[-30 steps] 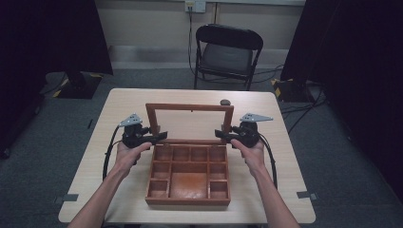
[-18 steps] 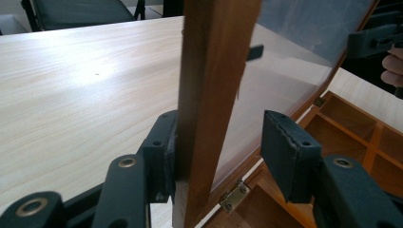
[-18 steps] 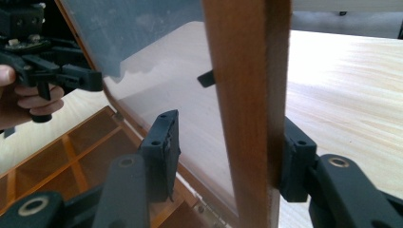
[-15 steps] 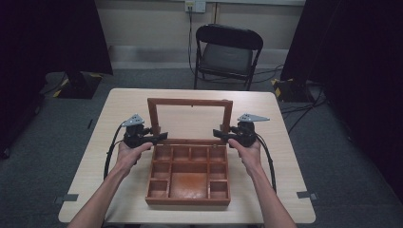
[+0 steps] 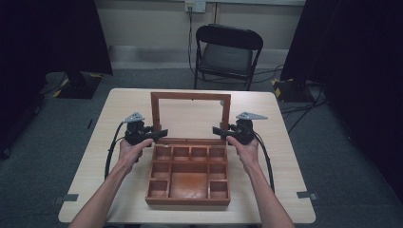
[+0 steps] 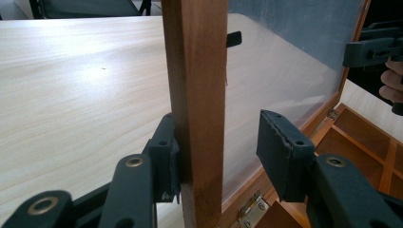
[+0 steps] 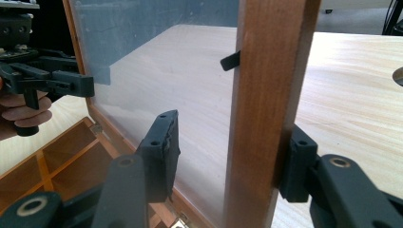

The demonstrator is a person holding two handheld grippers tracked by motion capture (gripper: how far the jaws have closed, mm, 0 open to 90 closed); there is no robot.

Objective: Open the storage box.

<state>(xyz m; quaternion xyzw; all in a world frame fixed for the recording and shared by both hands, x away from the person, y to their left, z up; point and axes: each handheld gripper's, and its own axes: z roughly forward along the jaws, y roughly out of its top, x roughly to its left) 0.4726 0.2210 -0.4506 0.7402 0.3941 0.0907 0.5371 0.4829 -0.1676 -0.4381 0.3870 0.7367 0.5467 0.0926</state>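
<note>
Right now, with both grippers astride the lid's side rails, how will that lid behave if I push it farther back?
The lid should swing stiffly as one piece: its wooden frame pivots on hinges at the box. The clear pane looks fragile, so push on the rails. The left gripper and right gripper stand open, so it may drop.

box: we see a brown wooden box (image 5: 188,176) near the table's front edge, base flat, open
compartments: we count a row of four small cells at the back, one large middle cell, small cells down each side
lid: wooden-framed lid (image 5: 190,97) with a clear pane, raised about upright at the back edge
hinges: we see metal hinges (image 6: 250,212) joining lid to base
latch: small dark tab (image 7: 230,61) on the lid frame
</note>
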